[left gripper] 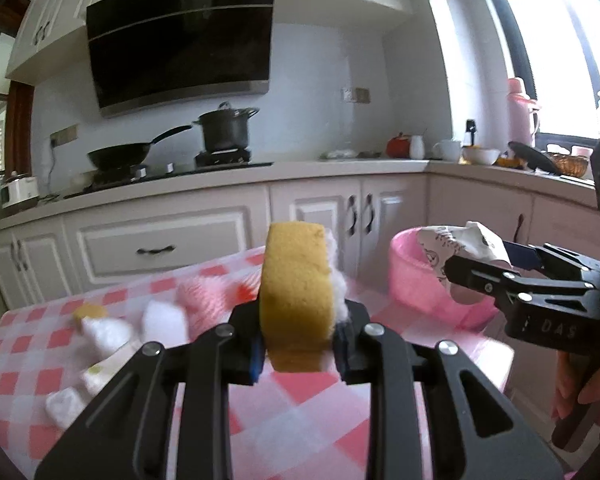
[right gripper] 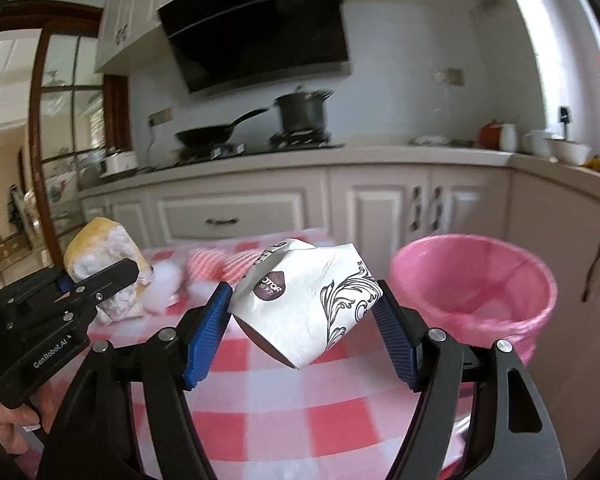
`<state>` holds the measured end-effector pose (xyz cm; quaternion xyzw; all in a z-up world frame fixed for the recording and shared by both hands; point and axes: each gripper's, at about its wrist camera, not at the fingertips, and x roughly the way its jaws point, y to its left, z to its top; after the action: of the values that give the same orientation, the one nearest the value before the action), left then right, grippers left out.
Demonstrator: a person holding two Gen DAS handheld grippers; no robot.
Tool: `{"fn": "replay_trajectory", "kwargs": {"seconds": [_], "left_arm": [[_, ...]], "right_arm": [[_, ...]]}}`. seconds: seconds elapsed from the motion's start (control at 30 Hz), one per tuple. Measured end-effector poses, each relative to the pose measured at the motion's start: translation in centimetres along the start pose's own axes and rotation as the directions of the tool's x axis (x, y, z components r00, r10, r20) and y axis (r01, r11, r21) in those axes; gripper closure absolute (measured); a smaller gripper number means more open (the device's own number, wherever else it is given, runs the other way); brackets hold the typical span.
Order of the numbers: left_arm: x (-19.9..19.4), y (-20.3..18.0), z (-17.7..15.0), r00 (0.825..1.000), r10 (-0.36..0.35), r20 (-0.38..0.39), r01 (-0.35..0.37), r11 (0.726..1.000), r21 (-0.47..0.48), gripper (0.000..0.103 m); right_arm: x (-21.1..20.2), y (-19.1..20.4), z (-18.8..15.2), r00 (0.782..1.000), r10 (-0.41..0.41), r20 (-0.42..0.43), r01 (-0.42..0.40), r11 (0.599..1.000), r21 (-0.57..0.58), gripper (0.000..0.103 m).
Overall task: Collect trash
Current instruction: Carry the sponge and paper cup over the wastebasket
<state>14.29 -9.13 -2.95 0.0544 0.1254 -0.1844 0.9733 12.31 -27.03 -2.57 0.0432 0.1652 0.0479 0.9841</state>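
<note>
My left gripper (left gripper: 298, 344) is shut on a yellow sponge (left gripper: 296, 292) with white fluff on its right side, held above the checked tablecloth; it also shows in the right wrist view (right gripper: 100, 264) at the left. My right gripper (right gripper: 304, 312) is shut on a crumpled white paper cup (right gripper: 304, 304) with black print, held above the table left of the pink-lined trash bin (right gripper: 476, 284). In the left wrist view the cup (left gripper: 460, 248) hangs over the bin's rim (left gripper: 416, 276).
White crumpled tissues (left gripper: 108, 332), a small yellow scrap (left gripper: 88, 312) and a pink-striped wrapper (left gripper: 204, 292) lie on the pink checked table (left gripper: 300, 400). White kitchen cabinets (left gripper: 160, 240) and a counter with a stove, pan and pot stand behind.
</note>
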Motion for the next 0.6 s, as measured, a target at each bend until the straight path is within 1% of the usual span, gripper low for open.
{"fn": "replay_trajectory", "kwargs": {"seconds": [0.13, 0.27, 0.43, 0.6], "left_arm": [[2.0, -2.5, 1.2, 0.998, -0.06, 0.025, 0.059, 0.998, 0.031, 0.076], [4.4, -4.6, 2.5, 0.991, -0.128, 0.042, 0.126, 0.991, 0.05, 0.076], [7.7, -7.2, 4.2, 0.974, -0.22, 0.047, 0.217, 0.974, 0.06, 0.076], [11.8, -9.9, 5.7, 0.95, -0.311, 0.019, 0.309, 0.949, 0.071, 0.076]], "right_arm": [[-0.3, -3.1, 0.6, 0.998, -0.068, 0.016, 0.067, 0.998, 0.02, 0.035], [-0.2, -6.3, 1.2, 0.99, -0.136, 0.024, 0.134, 0.989, 0.057, 0.035], [0.2, -10.2, 1.8, 0.98, -0.197, 0.035, 0.195, 0.979, 0.06, 0.035], [1.7, -13.7, 1.9, 0.977, -0.214, 0.017, 0.212, 0.975, 0.073, 0.035]]}}
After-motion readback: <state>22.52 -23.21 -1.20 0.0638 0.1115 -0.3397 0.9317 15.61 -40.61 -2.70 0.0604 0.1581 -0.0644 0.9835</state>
